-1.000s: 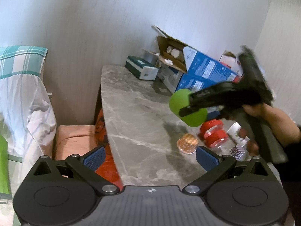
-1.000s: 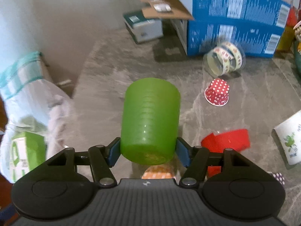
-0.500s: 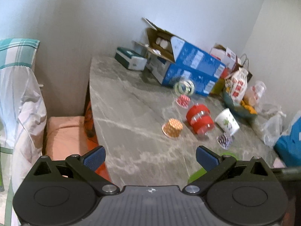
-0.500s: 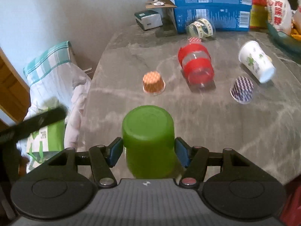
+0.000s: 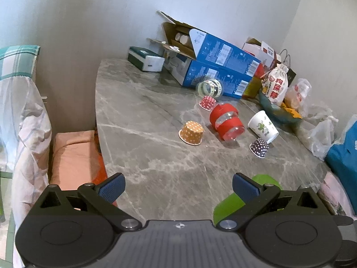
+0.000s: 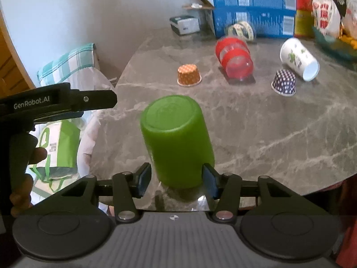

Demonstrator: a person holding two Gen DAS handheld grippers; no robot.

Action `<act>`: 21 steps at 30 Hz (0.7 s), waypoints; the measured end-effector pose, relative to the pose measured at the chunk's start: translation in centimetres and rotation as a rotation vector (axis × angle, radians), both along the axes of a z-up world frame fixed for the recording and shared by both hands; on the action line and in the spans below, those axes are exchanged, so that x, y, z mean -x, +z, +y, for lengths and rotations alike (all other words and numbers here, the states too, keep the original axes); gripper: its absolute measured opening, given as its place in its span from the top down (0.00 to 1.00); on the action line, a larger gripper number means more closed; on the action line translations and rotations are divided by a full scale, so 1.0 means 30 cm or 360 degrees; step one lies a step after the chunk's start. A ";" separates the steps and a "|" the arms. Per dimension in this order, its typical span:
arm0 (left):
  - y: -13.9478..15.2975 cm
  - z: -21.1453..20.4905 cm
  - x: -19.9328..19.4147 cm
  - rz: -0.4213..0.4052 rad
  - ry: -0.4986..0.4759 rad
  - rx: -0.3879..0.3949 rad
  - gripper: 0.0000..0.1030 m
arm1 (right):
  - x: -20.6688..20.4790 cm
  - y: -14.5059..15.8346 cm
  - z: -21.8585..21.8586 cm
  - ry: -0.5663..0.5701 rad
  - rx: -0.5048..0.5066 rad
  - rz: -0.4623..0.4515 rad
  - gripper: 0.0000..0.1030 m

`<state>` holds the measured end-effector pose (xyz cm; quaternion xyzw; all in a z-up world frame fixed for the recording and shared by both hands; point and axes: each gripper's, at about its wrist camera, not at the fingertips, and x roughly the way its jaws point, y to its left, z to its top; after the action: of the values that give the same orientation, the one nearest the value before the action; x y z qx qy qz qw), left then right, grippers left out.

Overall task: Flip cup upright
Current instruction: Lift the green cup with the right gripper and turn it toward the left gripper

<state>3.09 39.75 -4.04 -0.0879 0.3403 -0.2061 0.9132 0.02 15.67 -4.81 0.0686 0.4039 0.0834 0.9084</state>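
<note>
Between parted right gripper point(image 6: 176, 179) pads: green cup point(image 6: 176, 140) (inverted)

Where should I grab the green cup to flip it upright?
Grip the green cup across its side wall, mid-height, coming in level from the near edge of the table. It stands mouth-down, base up, so the rim offers no hold; the right gripper flanks it there.

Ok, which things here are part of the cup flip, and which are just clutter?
Job:
green cup, base up, between the right gripper fingers
left gripper, open, empty

Lying about, for now:
orange dotted cup
red-banded cup
white cup
purple dotted cup
blue boxes
</note>
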 end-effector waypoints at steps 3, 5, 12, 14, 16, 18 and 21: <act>0.009 0.001 0.002 -0.0009 0.0016 -0.0017 0.00 | 0.007 0.016 -0.004 0.0007 0.0006 -0.0050 0.38; 0.014 0.008 0.000 -0.0015 0.0035 -0.0015 0.00 | -0.003 0.045 -0.007 0.0021 0.0015 -0.0074 0.30; 0.004 0.031 -0.017 -0.0002 0.0068 0.0024 0.00 | -0.098 0.092 0.036 0.0071 0.0149 -0.0007 0.27; -0.007 0.036 -0.025 0.0024 0.0066 0.0030 0.00 | -0.117 0.092 0.046 0.0090 0.0172 0.0032 0.38; -0.012 0.042 -0.029 0.0028 0.0063 0.0038 0.00 | -0.134 0.097 0.050 0.0095 0.0195 0.0052 0.38; -0.012 0.048 -0.030 0.0023 0.0064 0.0042 0.00 | -0.136 0.113 0.050 0.0090 0.0205 0.0023 0.38; -0.012 0.056 -0.029 0.0012 0.0066 0.0046 0.00 | -0.107 0.146 0.022 0.0057 0.0124 -0.0190 0.38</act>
<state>3.97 41.42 -4.40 -0.1090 0.3387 -0.1919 0.9146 3.24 16.32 -0.44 0.0207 0.3532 0.0879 0.9312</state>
